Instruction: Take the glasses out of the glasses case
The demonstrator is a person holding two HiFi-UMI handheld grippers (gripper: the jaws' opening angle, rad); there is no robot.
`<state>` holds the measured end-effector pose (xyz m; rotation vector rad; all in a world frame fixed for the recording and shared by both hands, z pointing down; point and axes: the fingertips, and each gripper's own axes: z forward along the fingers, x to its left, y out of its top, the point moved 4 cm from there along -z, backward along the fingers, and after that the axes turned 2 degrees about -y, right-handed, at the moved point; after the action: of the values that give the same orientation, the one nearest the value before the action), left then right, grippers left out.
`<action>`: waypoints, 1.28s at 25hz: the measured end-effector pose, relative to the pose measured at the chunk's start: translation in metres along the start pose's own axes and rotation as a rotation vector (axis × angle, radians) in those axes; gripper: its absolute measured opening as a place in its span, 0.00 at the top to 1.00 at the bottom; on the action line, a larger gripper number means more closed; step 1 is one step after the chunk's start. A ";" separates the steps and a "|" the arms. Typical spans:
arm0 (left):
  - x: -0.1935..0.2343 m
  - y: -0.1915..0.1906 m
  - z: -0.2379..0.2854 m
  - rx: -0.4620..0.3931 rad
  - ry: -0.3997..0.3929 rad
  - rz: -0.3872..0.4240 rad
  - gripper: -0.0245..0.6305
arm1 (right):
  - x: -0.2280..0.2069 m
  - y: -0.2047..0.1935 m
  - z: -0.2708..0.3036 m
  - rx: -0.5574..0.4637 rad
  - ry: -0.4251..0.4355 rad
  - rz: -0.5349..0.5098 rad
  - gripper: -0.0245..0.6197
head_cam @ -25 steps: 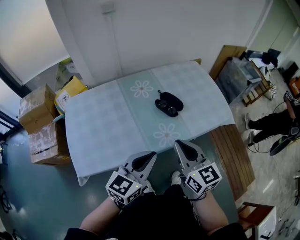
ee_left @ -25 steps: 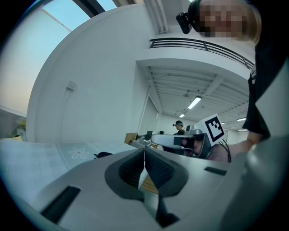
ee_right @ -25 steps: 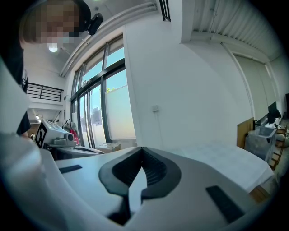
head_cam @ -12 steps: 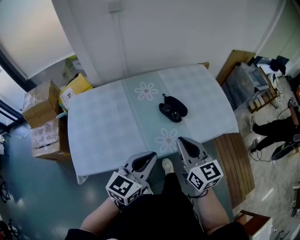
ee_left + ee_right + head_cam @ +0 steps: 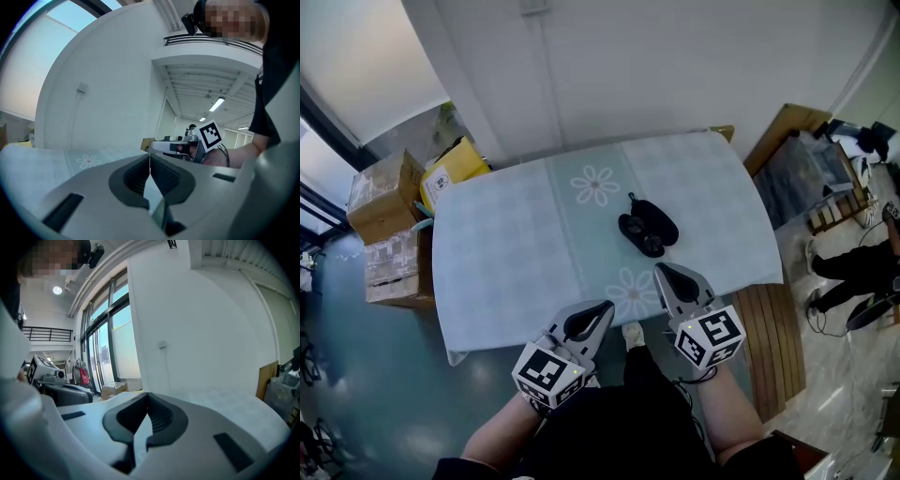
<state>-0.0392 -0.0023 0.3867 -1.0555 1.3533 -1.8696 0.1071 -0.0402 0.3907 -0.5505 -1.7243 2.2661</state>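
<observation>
A black glasses case [image 5: 647, 229] lies open on the table [image 5: 506, 253], right of centre, with dark glasses inside it. My left gripper [image 5: 602, 307] hangs at the table's near edge, well short of the case, jaws shut and empty [image 5: 149, 161]. The right gripper [image 5: 661, 272] sits just over the near edge, a short way in front of the case, shut with nothing held [image 5: 147, 401]. Neither gripper view shows the case.
The table carries a pale checked cloth with a flower-printed runner [image 5: 596, 187] and backs onto a white wall. Cardboard boxes [image 5: 386, 234] stand on the floor at left. A wooden bench [image 5: 772, 337] and shelves with clutter [image 5: 811, 173] are at right.
The head view has shifted, so the table and case sit slightly lower and to the right. Both grippers have edged closer to the table's near edge, still shut.
</observation>
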 end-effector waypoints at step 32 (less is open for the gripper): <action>0.055 -0.034 0.108 0.154 0.046 0.090 0.92 | -0.120 -0.091 0.131 0.407 0.076 -0.025 0.93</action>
<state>0.0254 -0.0888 0.4510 -0.8653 1.2394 -1.9080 0.1555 -0.1784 0.5262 -0.5116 -1.1780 2.4470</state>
